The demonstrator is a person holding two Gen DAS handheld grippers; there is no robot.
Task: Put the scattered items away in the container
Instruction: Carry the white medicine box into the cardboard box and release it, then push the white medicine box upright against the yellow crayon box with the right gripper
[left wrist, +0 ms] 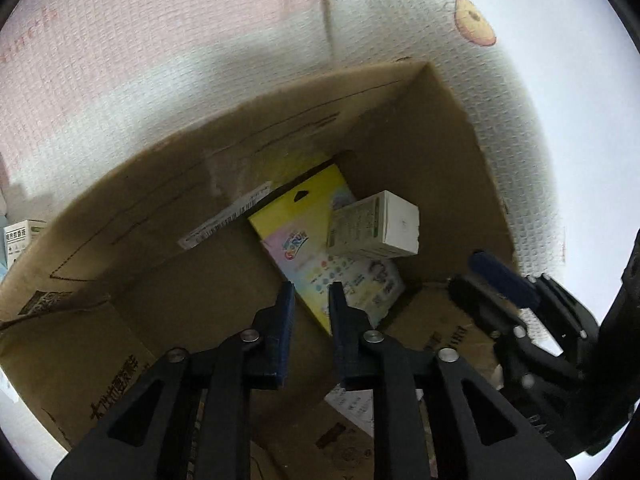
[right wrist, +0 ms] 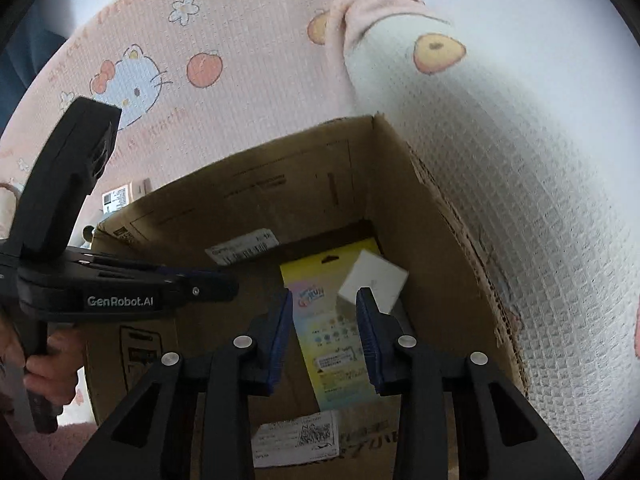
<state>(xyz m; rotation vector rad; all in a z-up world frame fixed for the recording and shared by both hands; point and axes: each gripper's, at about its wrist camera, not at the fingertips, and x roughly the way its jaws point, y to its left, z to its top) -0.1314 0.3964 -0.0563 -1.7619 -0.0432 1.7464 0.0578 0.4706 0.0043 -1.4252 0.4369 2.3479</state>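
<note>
An open cardboard box point(left wrist: 400, 128) point(right wrist: 436, 216) sits on a patterned blanket. Inside lie a flat yellow and pastel package point(left wrist: 320, 256) point(right wrist: 332, 332) and a small white carton point(left wrist: 376, 224) point(right wrist: 374, 280) resting on it. My left gripper point(left wrist: 312, 292) is open and empty, over the box opening just short of the package. My right gripper point(right wrist: 324, 300) is open and empty above the same items; it also shows at the right edge of the left wrist view point(left wrist: 504, 276). The left gripper shows side-on in the right wrist view point(right wrist: 200, 284).
The pink and white blanket point(right wrist: 248, 80) surrounds the box. A small white box point(left wrist: 20, 236) lies outside its left wall in the left wrist view. Another small labelled box point(right wrist: 120, 198) lies beyond the far left corner. Box flaps with labels point(right wrist: 296, 436) hang near me.
</note>
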